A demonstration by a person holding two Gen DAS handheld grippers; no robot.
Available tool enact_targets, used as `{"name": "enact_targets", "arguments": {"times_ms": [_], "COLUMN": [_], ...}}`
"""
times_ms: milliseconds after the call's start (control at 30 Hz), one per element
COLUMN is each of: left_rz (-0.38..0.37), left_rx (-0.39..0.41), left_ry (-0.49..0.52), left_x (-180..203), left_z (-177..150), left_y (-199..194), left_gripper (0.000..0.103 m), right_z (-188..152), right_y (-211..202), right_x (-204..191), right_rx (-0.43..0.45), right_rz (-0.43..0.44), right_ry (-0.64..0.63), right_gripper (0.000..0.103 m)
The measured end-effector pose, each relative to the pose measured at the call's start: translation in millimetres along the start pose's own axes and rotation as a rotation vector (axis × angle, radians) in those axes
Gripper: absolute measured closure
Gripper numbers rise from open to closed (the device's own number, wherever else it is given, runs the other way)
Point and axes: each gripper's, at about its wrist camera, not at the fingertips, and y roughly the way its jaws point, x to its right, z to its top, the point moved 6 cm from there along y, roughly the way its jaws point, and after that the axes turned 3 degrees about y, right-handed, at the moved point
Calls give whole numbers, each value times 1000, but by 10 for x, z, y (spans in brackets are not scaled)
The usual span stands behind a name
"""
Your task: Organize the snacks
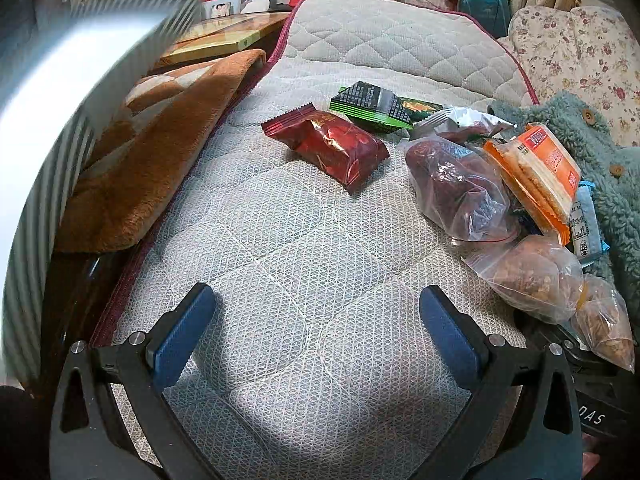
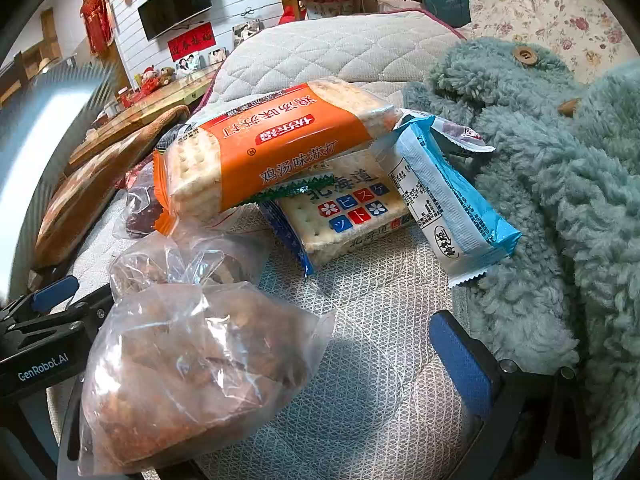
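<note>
Snacks lie on a quilted mattress (image 1: 288,232). The left wrist view shows a red packet (image 1: 328,146), a green-black packet (image 1: 372,106), a clear bag of red dates (image 1: 456,184), an orange cracker pack (image 1: 536,176) and a clear bag of walnuts (image 1: 532,276). My left gripper (image 1: 316,320) is open over bare mattress, short of the pile. My right gripper (image 2: 320,344) stands open. The walnut bag (image 2: 180,368) covers its left finger; the right finger (image 2: 460,360) shows. Beyond lie the orange cracker pack (image 2: 280,148), a blue-white cracker pack (image 2: 344,216) and a light blue packet (image 2: 448,204).
A teal fleece coat (image 2: 540,200) lies along the right side against the snacks. A brown plush blanket (image 1: 160,152) borders the mattress on the left, with a wooden table (image 1: 224,36) behind it. A quilted pillow (image 1: 384,36) sits at the far end.
</note>
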Motion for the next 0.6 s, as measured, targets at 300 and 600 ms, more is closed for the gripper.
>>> {"name": "enact_targets", "arguments": {"times_ms": [300, 600], "left_rz": [0, 0], "left_rx": [0, 0], "left_ry": [0, 0], "left_x": [0, 0], "left_z": [-1, -1], "left_y": [0, 0], "left_gripper": [1, 1], "right_z": [-1, -4], "right_y": [0, 8], "right_x": [-7, 0], "right_rx": [0, -1], "right_rz": [-1, -3], "right_ry": [0, -1], "right_gripper": [0, 0]}}
